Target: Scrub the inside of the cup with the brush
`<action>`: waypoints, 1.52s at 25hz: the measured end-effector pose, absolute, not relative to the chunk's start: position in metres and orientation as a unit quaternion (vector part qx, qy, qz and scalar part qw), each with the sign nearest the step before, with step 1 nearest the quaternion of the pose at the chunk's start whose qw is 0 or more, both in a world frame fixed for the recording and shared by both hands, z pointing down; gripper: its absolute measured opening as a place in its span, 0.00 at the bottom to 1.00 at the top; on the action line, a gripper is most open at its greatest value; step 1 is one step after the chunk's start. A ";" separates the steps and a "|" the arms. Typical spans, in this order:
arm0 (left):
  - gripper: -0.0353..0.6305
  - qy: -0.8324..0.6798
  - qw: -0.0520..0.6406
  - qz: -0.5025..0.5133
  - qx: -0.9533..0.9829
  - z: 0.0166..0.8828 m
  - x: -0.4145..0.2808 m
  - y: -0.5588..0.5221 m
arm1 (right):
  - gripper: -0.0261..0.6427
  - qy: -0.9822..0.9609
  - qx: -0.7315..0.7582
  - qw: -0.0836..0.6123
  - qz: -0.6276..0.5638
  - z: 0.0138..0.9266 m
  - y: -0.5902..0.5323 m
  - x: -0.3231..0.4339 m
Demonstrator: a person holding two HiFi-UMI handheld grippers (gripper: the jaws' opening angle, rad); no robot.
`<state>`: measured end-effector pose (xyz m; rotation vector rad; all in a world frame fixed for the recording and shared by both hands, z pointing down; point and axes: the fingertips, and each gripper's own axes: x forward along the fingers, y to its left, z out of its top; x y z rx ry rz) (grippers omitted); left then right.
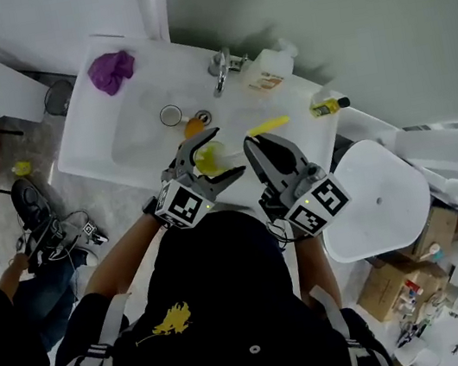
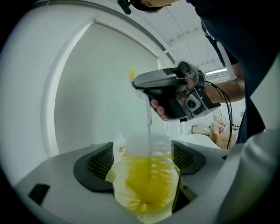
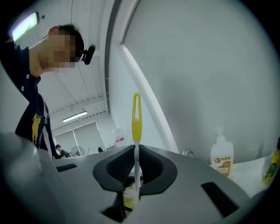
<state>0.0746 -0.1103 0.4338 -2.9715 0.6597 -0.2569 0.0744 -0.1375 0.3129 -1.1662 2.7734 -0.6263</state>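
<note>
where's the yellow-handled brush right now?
Centre of the head view, over the white sink: the yellow-handled brush is clamped by its thin white stem in the right claw, bristle end down inside the clear plastic cup that the left claw holds.

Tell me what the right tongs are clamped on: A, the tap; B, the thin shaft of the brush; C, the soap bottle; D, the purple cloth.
B: in the right gripper view the right tongs are closed on the brush, its white shaft pinched between them and its yellow handle sticking up.
</note>
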 end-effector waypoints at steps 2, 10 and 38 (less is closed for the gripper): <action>0.70 0.221 0.040 -0.091 -0.970 0.441 0.070 -0.109 | 0.12 0.897 -0.383 0.062 -0.213 0.302 -0.136 0.084; 0.70 0.267 0.033 -0.088 -0.959 0.440 0.060 -0.128 | 0.12 0.886 -0.402 0.129 -0.193 0.245 -0.135 0.132; 0.70 0.359 -0.080 -0.168 -0.914 0.753 0.171 -0.226 | 0.12 0.618 -0.595 -0.244 -0.452 0.730 -0.199 0.261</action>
